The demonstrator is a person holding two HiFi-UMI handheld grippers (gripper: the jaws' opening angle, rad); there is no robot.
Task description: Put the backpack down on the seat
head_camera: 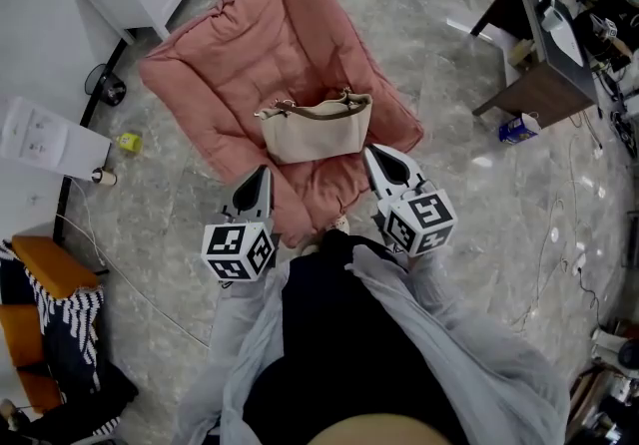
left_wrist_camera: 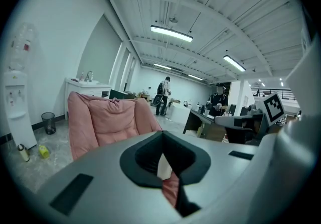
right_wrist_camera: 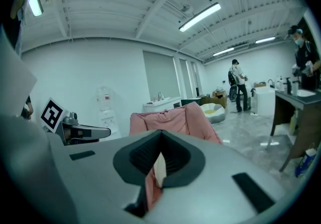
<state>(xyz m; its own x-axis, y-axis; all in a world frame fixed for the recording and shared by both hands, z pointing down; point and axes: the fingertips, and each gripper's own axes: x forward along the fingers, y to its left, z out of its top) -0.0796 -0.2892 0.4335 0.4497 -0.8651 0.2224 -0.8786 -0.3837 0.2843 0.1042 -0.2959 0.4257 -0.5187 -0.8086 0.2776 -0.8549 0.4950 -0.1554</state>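
The cream, soft-sided backpack [head_camera: 316, 128] with short top handles stood upright on the pink quilted fabric seat [head_camera: 250, 44], on its front half. We held the left gripper [head_camera: 264, 172] and the right gripper [head_camera: 371, 152] in front of it, one off each lower corner, close to the backpack but with no part of it in their grasp. Both grippers' fingers [left_wrist_camera: 148, 157] were pressed together on nothing, and a sliver of cream and pink showed beyond their tips. The only print we could make out was the black-and-white square patterns on the grippers' cubes [head_camera: 238, 250].
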